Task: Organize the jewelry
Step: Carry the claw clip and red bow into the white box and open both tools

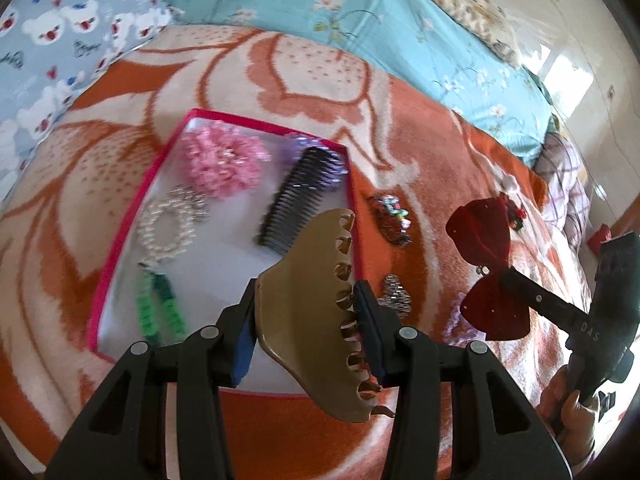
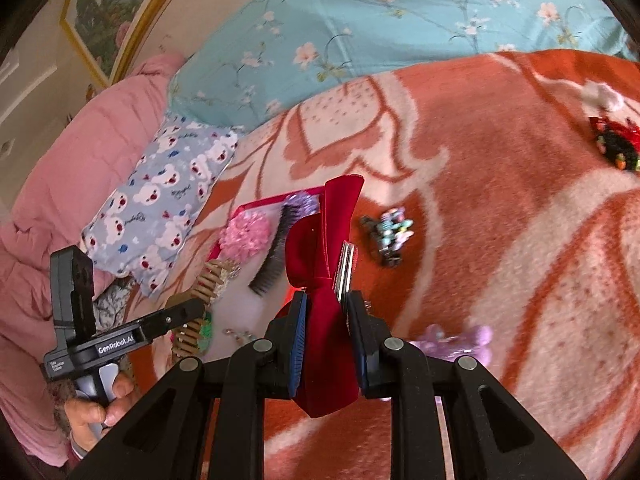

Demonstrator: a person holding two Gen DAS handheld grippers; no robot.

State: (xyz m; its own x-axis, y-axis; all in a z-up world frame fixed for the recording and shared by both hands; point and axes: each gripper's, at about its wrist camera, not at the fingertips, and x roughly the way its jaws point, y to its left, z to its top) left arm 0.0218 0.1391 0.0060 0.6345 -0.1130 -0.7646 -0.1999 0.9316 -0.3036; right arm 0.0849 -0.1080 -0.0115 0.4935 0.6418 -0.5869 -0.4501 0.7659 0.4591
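Note:
My left gripper (image 1: 306,300) is shut on a tan claw hair clip (image 1: 312,320), held over the near right corner of a pink-rimmed box (image 1: 132,216). The box holds a pink flower scrunchie (image 1: 222,160), a pearl bracelet (image 1: 166,228), a green piece (image 1: 160,312) and a black comb (image 1: 296,204). My right gripper (image 2: 326,308) is shut on a red velvet bow (image 2: 324,280), to the right of the box (image 2: 260,204). In the right wrist view the left gripper (image 2: 188,312) and its claw clip (image 2: 206,280) show at the left.
On the orange and cream blanket (image 1: 420,152) lie a colourful clip (image 1: 390,218), a silver sparkly clip (image 1: 396,294), a purple flower piece (image 2: 456,340) and a red and black piece (image 2: 616,144). A bear-print pillow (image 2: 160,216) and a blue floral quilt (image 1: 360,20) lie behind.

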